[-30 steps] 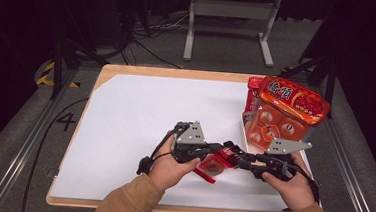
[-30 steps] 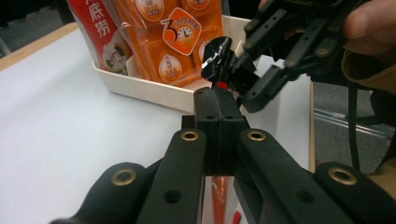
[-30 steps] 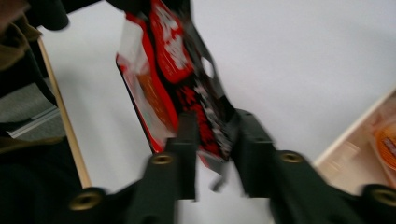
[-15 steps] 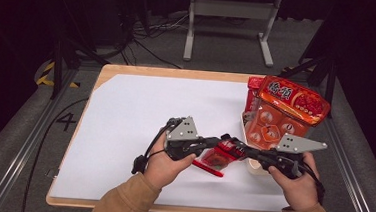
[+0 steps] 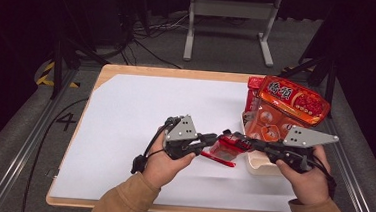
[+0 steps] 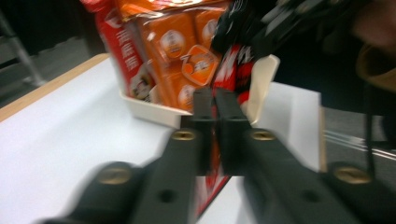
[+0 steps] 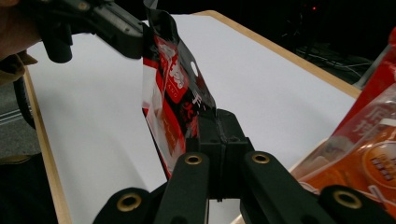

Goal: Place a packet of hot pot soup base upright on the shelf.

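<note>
A: What have you got between the 2 grippers?

B: A small red and black packet (image 5: 227, 148), held up off the white mat (image 5: 125, 116) near the table's front edge, just left of the cream tray (image 5: 258, 165). My right gripper (image 7: 215, 122) has its jaws closed on one end of it. My left gripper (image 5: 209, 137) pinches the other end; its jaws have just been easing open a touch, but the packet edge is between them and they look pressed together on it.

A: How does it handle?

B: I'd judge it light and soft. It's thin glossy film that crumples and bends where I pull, so it is probably slippery. I'd hold it by the flat sealed edges, as I am now, not the middle, where the contents could get crushed or the film slide out.

A: Any writing on it?

B: White lettering on red, but it is folded and I can't read it. There is a small hang hole near the top.

A: And behind it?

B: In the tray, orange packs (image 6: 175, 39) with a round logo, too blurred to read. Farther back, a big orange bag (image 5: 292, 99) rests on top with bold white characters I can't make out.
</note>
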Tool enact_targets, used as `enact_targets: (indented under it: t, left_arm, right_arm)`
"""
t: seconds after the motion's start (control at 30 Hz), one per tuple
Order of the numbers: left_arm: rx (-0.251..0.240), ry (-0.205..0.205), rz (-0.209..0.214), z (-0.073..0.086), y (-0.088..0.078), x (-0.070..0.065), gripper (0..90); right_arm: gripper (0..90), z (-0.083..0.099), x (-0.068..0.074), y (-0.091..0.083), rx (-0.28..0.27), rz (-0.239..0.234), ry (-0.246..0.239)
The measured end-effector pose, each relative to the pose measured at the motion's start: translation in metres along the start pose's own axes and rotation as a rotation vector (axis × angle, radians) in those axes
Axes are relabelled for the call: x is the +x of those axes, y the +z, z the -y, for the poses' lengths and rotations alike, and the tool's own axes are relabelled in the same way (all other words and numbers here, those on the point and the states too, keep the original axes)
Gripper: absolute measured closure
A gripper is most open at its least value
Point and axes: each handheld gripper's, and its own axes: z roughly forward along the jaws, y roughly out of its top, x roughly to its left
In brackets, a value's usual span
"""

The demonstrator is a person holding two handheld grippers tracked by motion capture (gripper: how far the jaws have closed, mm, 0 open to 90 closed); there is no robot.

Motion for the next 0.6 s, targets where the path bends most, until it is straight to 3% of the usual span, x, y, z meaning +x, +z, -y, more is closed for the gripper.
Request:
enact_targets:
  t: [0.1, 0.37, 0.6]
  left_arm:
    - [0.011, -0.007, -0.002, 0.002, -0.001, 0.003, 80.5]
    - [0.042, -0.042, -0.008, 0.008, -0.008, 0.013, 73.5]
    - [0.050, -0.064, -0.021, 0.013, -0.013, 0.020, 68.4]
  right_arm:
    - [90.0, -0.005, -0.005, -0.008, -0.005, 0.001, -0.010]
    - [90.0, -0.019, -0.022, -0.028, 0.067, 0.045, -0.076]
    - [90.0, -0.025, -0.032, -0.045, 0.102, 0.082, -0.093]
